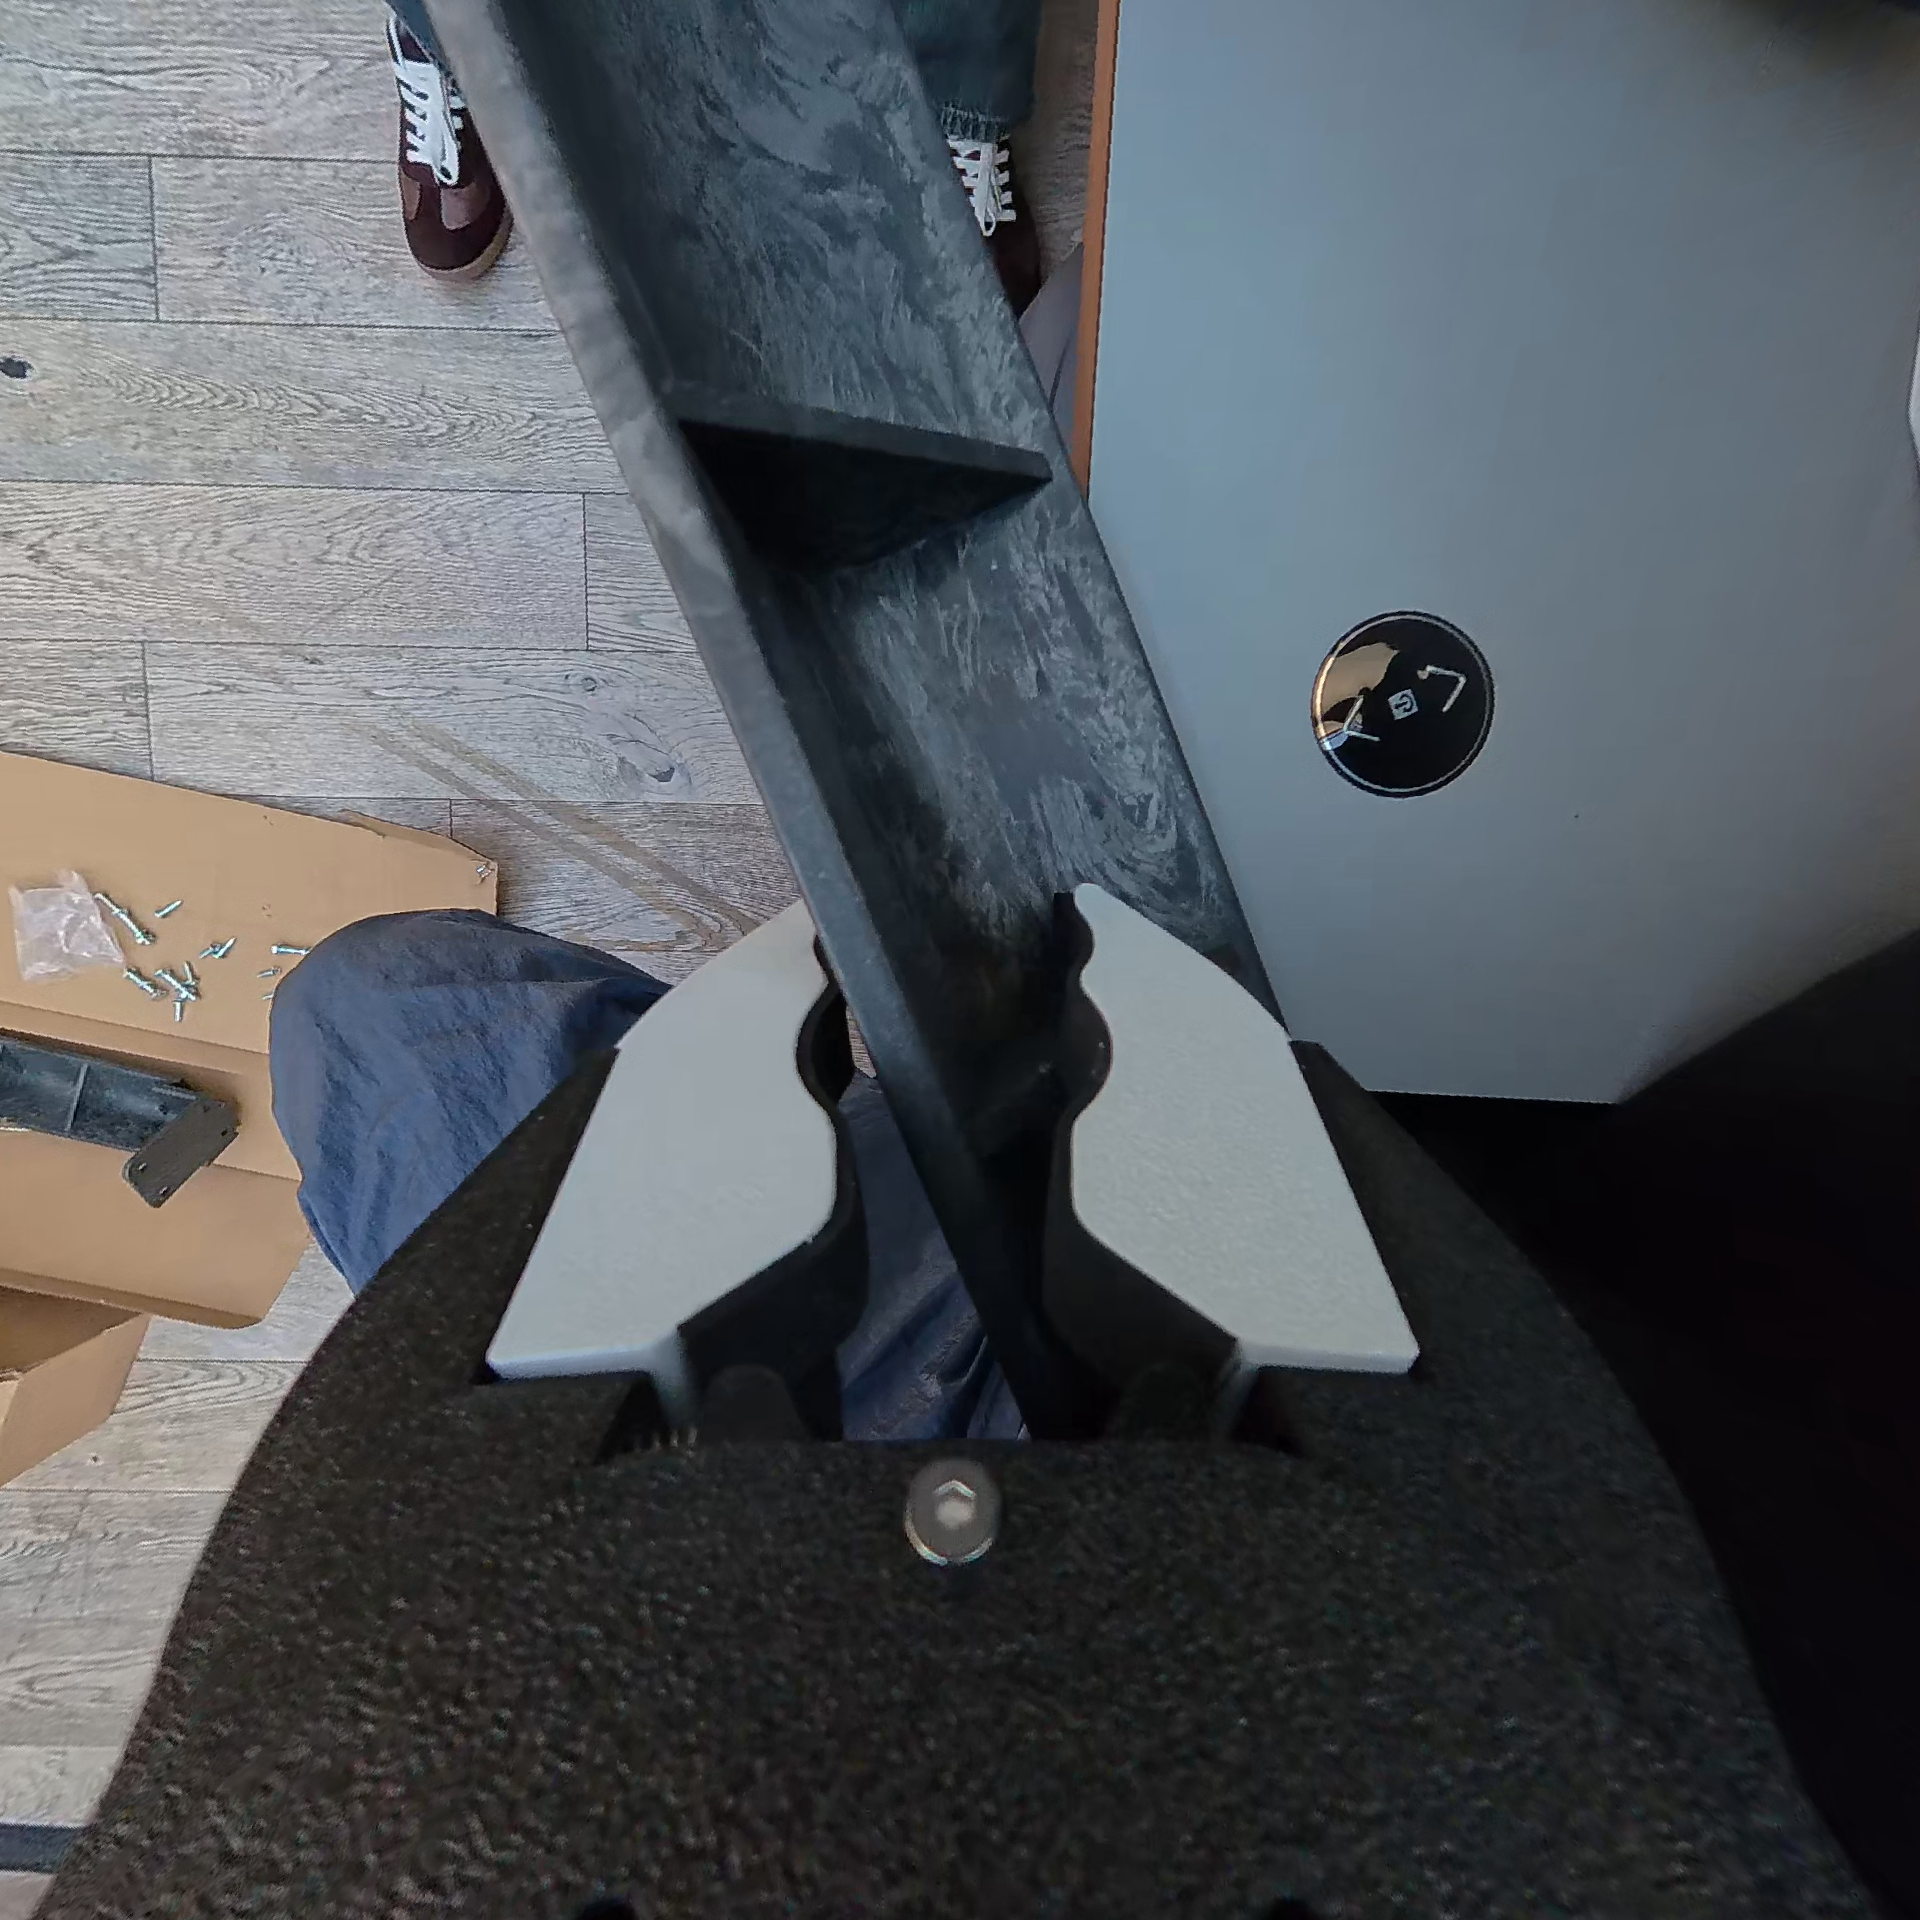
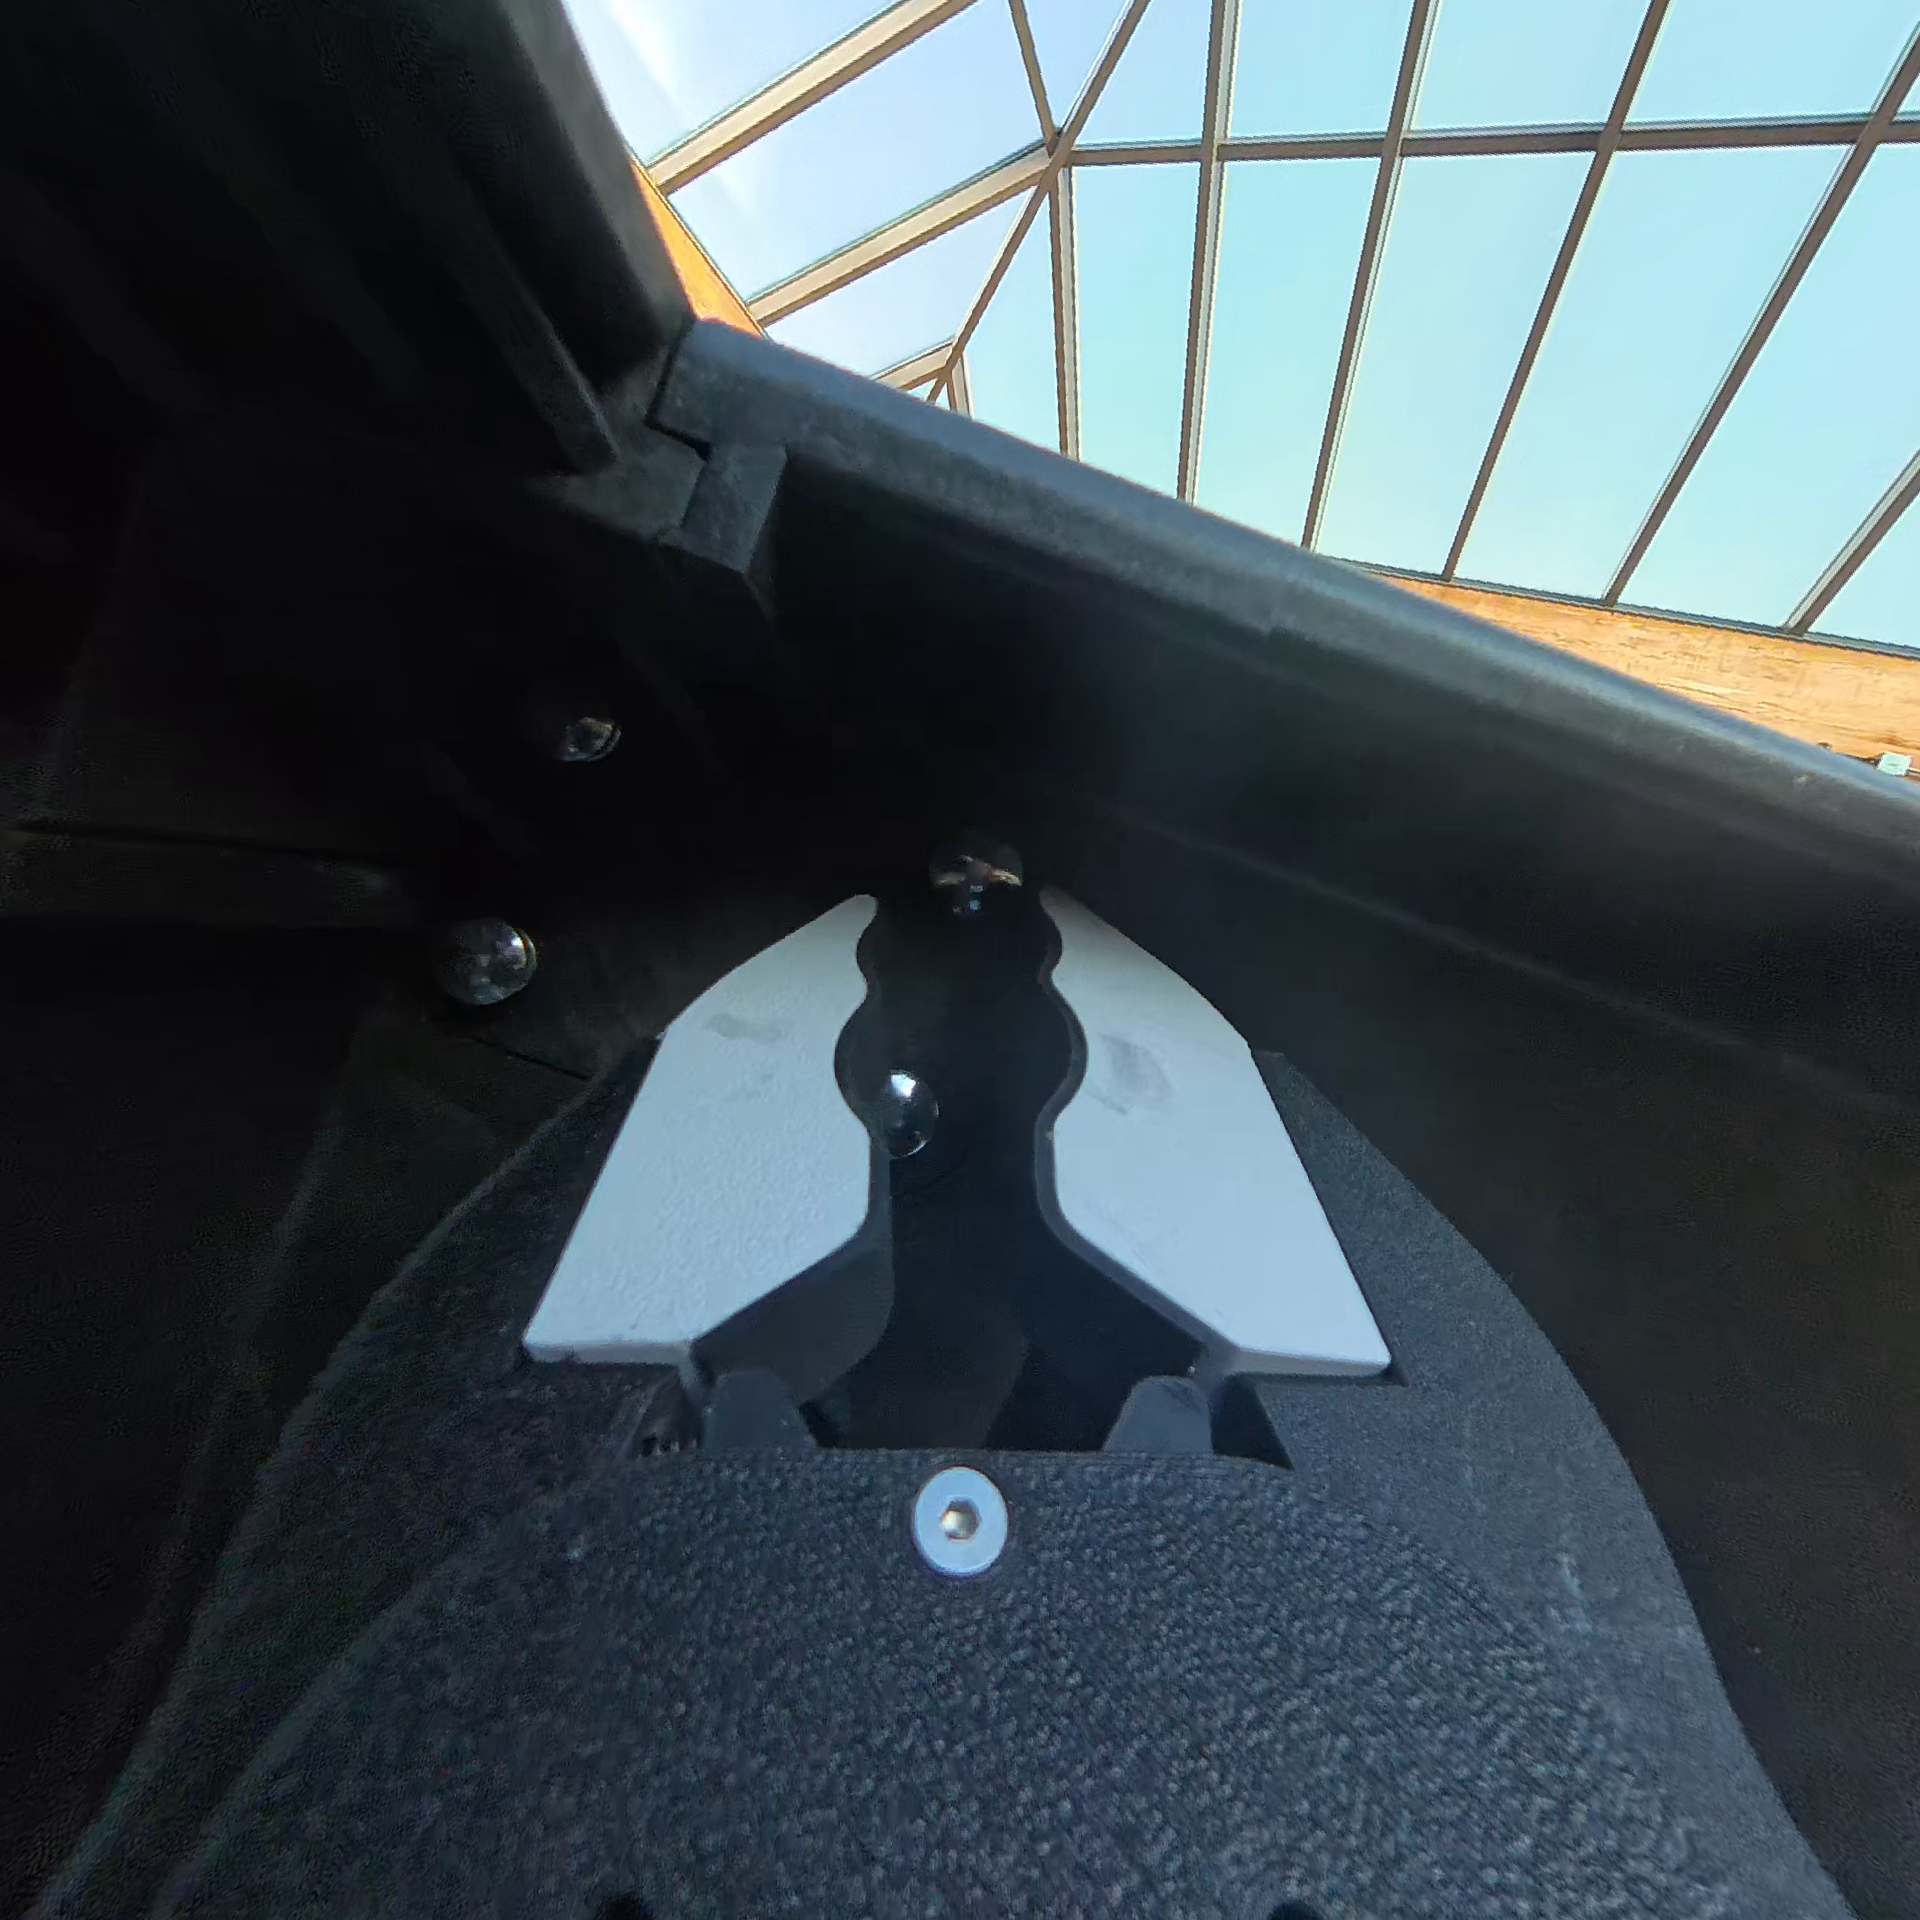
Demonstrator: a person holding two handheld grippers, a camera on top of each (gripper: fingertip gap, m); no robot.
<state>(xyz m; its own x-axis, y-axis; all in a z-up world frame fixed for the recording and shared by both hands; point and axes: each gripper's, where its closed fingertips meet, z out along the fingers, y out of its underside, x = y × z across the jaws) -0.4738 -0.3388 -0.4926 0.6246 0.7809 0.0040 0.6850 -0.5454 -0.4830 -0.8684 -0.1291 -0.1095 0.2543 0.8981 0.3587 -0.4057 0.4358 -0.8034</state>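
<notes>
In the left wrist view my left gripper (image 1: pixel 945 925) is shut on a long black ribbed plastic rail (image 1: pixel 831 312). The rail runs up and away from the jaws over the wood floor. In the right wrist view my right gripper (image 2: pixel 961 914) points upward against the dark underside of a black frame (image 2: pixel 1247 644). Its jaws stand narrowly apart. A shiny screw head (image 2: pixel 904 1112) shows in the gap between them and another (image 2: pixel 971 868) sits at the tips. Two more screw heads (image 2: pixel 486 961) are to the left. The dark hides whether the fingers grip anything.
A grey panel (image 1: pixel 1558 364) with a round black cap (image 1: pixel 1403 704) stands right of the rail. Flat cardboard (image 1: pixel 260 852) on the floor carries loose screws (image 1: pixel 166 966), a plastic bag (image 1: pixel 62 925) and another black part (image 1: pixel 114 1122). A person's knee (image 1: pixel 416 1091) and shoes (image 1: pixel 447 177) are close. A glass roof (image 2: pixel 1455 260) is overhead. My right fingertips sit around 60 cm from my left ones.
</notes>
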